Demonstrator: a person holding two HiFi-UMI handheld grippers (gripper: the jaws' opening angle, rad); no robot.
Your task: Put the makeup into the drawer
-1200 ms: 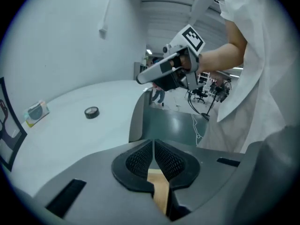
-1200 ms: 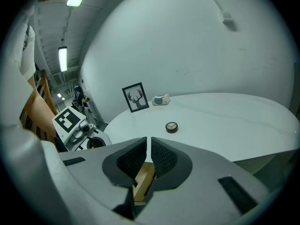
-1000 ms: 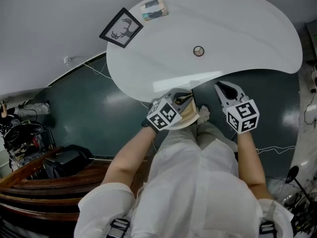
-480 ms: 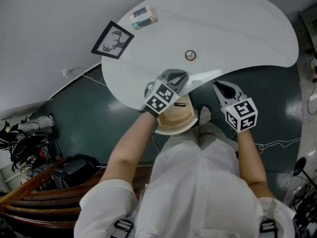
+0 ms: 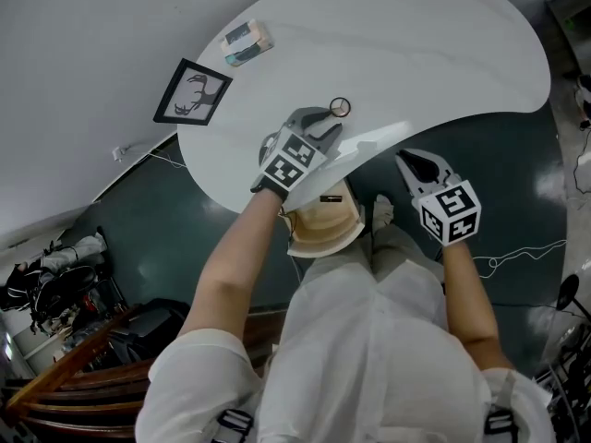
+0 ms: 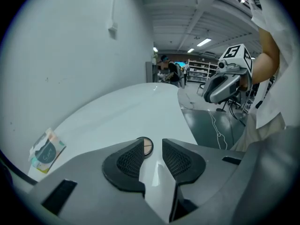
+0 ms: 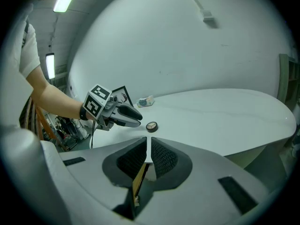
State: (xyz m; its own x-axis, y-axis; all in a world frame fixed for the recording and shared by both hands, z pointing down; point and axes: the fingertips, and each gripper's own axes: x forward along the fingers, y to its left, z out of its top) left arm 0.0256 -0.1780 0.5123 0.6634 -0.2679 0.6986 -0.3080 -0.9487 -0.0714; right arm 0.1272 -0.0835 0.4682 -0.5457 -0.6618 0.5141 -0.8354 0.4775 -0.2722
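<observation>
A black picture frame with a deer drawing [image 5: 192, 93] lies at the left edge of the white curved table [image 5: 443, 53]. A little further along, near the far edge, lies a small flat packet with a dark green patch [image 5: 247, 42].

The left gripper [image 5: 325, 124] is over the table, close to its near edge. Its jaws have just been opening and now stand a little way apart. Nothing is between them. Right in front of the tips sits the small round makeup compact with a dark rim [image 5: 340, 107]. It rests on the table top, close to the jaws but not touching them. In the left gripper view it peeks out just past the left jaw.

Under the near edge of the table, a pale wooden drawer with a round front [image 5: 323, 238] is pulled out. A small dark stick [image 5: 330, 197] lies inside it near the table edge. I cannot tell what the stick is.

The right gripper [image 5: 409, 162] is to the right of the drawer, just off the near edge of the table. Its jaws are closed to a thin slit and hold nothing. A strip of pale wood shows below them in the right gripper view.
</observation>
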